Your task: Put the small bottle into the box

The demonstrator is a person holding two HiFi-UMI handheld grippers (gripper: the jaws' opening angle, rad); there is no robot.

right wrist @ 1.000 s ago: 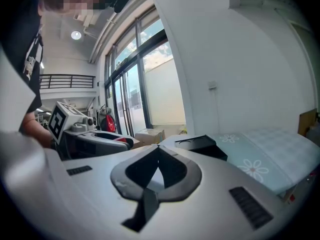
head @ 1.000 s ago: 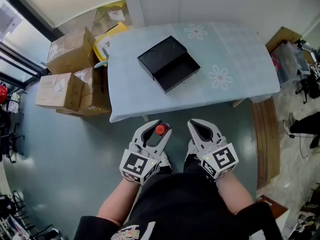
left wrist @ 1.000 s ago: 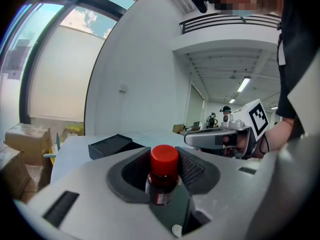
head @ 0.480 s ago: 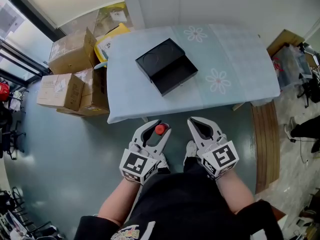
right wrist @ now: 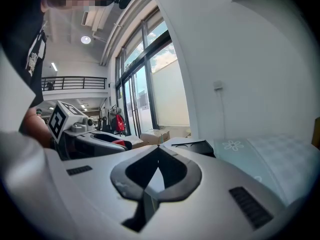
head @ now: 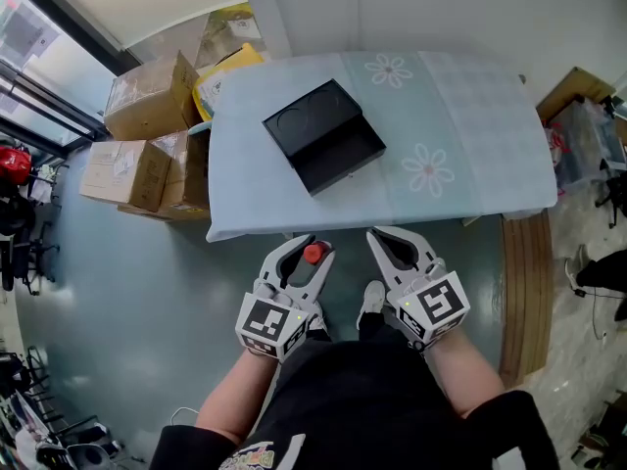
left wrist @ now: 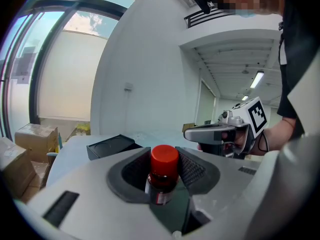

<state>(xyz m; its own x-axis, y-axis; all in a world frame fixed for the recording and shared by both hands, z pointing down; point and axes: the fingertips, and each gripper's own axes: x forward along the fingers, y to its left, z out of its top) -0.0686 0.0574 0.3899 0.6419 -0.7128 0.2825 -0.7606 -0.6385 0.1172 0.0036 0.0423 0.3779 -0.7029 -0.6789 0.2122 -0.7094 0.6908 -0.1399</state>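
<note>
A small bottle (left wrist: 161,176) with a red cap (head: 313,254) stands upright between the pads of my left gripper (head: 312,252), which is shut on it in front of the table's near edge. My right gripper (head: 389,242) hangs beside it at the same height, shut, its tips meeting with nothing between them (right wrist: 158,149). The black box (head: 323,135) lies open on the light blue table (head: 460,135), toward its far left, well ahead of both grippers. It also shows as a dark slab in the left gripper view (left wrist: 111,147) and the right gripper view (right wrist: 192,147).
Cardboard boxes (head: 147,135) are stacked on the floor left of the table. A wooden board (head: 517,292) lies on the floor at the right, with clutter (head: 588,135) beyond it. Grey floor (head: 127,302) spreads between me and the table.
Both grippers keep their place and state. The view has shifted slightly, so the table and box sit a little lower and to the left in the head view.
</note>
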